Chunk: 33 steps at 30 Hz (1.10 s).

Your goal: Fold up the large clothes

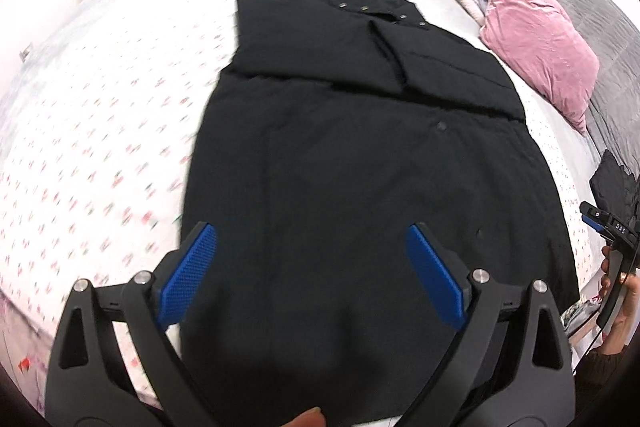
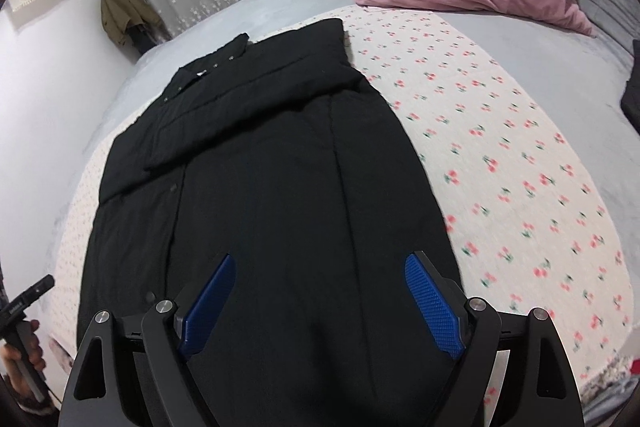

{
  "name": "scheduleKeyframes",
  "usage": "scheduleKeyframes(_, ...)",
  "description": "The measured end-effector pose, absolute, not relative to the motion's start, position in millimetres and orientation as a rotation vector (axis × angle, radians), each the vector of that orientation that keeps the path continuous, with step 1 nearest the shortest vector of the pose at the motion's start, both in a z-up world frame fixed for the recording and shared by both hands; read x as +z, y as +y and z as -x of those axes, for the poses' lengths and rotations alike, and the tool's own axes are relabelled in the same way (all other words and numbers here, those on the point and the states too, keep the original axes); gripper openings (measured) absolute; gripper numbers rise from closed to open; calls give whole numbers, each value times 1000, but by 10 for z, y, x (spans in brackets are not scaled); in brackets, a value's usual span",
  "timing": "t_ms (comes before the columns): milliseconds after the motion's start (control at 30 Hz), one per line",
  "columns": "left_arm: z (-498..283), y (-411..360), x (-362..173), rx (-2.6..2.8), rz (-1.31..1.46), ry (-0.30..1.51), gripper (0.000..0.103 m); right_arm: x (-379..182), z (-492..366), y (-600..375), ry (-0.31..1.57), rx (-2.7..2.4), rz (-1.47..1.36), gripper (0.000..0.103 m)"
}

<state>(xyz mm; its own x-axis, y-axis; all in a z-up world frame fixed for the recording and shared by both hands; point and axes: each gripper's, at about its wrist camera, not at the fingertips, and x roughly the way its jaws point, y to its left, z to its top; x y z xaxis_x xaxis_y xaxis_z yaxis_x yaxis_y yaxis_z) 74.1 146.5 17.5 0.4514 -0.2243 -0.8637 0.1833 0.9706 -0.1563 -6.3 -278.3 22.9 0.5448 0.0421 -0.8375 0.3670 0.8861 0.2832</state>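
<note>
Both claws, left gripper (image 1: 312,275) and right gripper (image 2: 318,301), hang wide open, holding nothing. Grab the black coat (image 1: 360,163) by its bottom corners, probably near the bed (image 2: 520,147) edge, then fold up evenly.

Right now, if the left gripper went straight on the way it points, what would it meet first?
Most likely the black coat spread on the bed: the left gripper is open, empty and aimed down at its lower half. How far above the fabric it is isn't clear.
</note>
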Motion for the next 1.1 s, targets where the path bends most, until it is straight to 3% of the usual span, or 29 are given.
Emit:
scheduleKeyframes(400,-467,2062,-258,-255,183,1222,96,27,481,-2893,1050,-268,-428,88)
scheduleKeyframes(733,-376,2299,-796,-301,306,1365,95,-478,574,-3058,1158,-275,-476,89)
scheduleKeyframes(900,-330,2250,-798,-323,283,1335,99,-522,580,-2969,1138,-236,-428,103)
scheduleKeyframes(1100,-269,1968,-817,-332,67,1316,102,-575,556,-2836,1174,-233,-312,103)
